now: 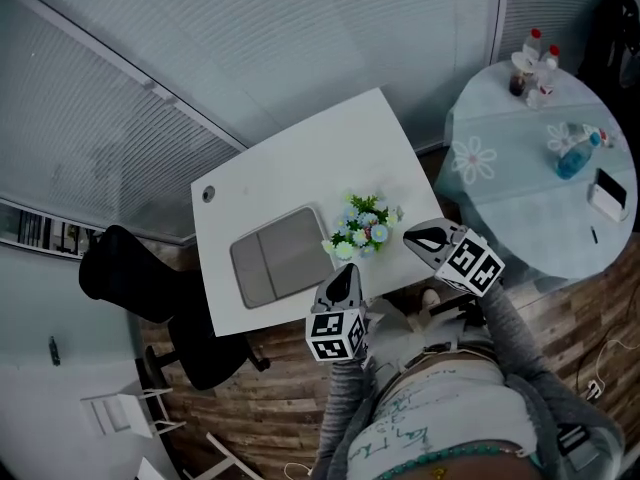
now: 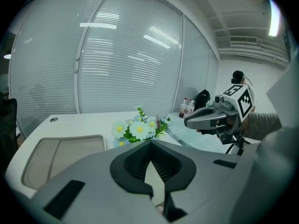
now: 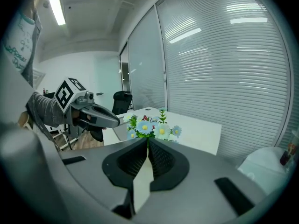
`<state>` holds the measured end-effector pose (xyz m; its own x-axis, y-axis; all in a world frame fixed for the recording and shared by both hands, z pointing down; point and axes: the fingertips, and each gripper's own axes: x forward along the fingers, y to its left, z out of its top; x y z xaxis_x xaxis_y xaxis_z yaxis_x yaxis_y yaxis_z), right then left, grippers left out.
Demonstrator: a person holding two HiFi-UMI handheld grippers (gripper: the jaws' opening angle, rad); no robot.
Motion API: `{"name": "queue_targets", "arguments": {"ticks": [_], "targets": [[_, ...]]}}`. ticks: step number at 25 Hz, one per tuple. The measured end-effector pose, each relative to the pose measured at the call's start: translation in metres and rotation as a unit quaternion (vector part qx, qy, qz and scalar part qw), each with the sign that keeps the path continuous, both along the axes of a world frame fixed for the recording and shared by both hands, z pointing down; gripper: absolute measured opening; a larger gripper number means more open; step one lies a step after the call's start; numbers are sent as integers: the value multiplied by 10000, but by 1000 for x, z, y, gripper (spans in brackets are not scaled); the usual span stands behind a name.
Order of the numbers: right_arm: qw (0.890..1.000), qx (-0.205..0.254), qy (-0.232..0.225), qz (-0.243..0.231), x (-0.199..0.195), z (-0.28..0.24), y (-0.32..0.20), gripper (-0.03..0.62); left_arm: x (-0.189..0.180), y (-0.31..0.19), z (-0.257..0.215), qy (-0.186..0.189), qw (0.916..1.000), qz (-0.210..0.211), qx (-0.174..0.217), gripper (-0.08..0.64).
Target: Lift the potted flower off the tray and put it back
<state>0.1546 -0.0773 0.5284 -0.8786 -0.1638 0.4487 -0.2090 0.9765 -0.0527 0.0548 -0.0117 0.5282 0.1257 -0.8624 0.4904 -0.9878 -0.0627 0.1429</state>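
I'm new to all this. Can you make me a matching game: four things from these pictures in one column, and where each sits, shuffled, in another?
Things:
1. grey rectangular tray
2. bunch of white and blue flowers
3. blue plastic bottle
4. black office chair

Places:
A. on the round table with a pale cloth
B. on the wooden floor
C. flat on the white square table
D. standing beside the tray

Pairs: 1-C, 2-D, 3-A, 4-B.

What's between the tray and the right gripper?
Only the potted flower, standing by the right edge of the tray and close in front of the right gripper. The head view shows this best.
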Motion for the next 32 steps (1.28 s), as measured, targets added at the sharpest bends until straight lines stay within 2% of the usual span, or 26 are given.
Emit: {"name": "queue_targets", "arguments": {"ticks": [7, 16, 19, 22, 26, 32], "targets": [[9988, -37, 24, 485, -10, -3, -19, 26, -39, -1, 3, 87, 9997, 221, -43, 11], [9924, -23, 164, 1219, -24, 1, -46, 26, -84, -26, 5, 124, 9971, 751, -31, 11], [9890, 4, 207, 1467, -21, -2, -57, 26, -95, -39, 5, 86, 9943, 1061, 29, 11], [9850, 44, 434, 1670, -14, 4, -66, 26, -102, -50, 9, 56, 9868, 1620, 25, 11], [9819, -17, 853, 1692, -10, 23, -66, 26, -103, -56, 22, -165, 9691, 2459, -142, 11], [9826, -348, 1022, 1513, -22, 53, -57, 26, -101, -68, 45, -143, 9441, 3288, -212, 11]]}}
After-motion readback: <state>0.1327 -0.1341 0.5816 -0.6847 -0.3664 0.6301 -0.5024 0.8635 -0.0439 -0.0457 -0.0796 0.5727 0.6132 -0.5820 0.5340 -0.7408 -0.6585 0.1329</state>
